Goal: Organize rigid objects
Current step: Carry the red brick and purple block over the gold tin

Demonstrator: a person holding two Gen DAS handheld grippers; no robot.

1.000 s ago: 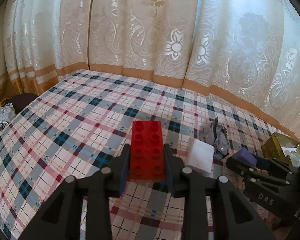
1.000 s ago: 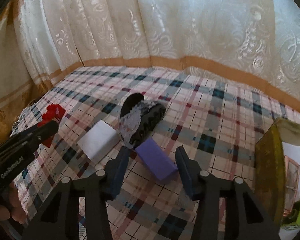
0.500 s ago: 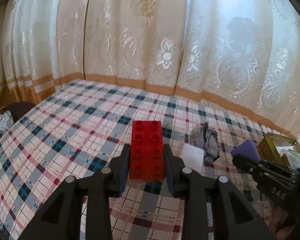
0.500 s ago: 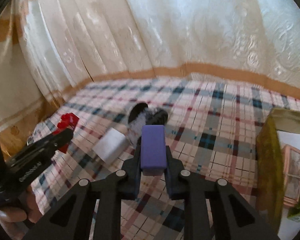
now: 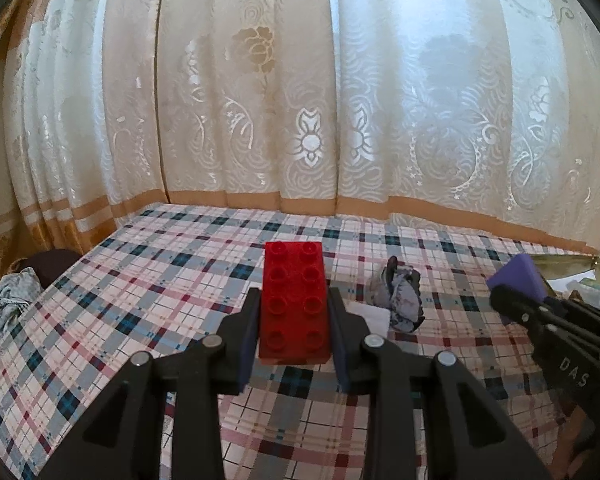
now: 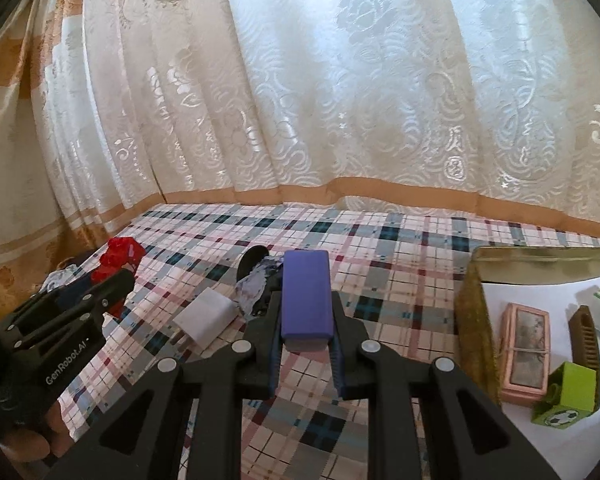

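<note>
The right claw [image 6: 304, 340], open around the purple block [image 6: 306, 294] a second ago, now grips it above the bed [image 6: 380, 240], while the left claw [image 5: 294, 334] still holds the red brick [image 5: 294, 300], both ready for the box [image 6: 474, 320] at the bed's right edge.

Plaid bed [image 5: 148, 280], white block [image 6: 204, 314], gold box [image 6: 474, 320]

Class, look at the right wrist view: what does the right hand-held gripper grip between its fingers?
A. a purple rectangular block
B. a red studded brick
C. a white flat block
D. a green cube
A: the right hand-held gripper is closed on the purple rectangular block, lifted off the plaid cloth.
</note>
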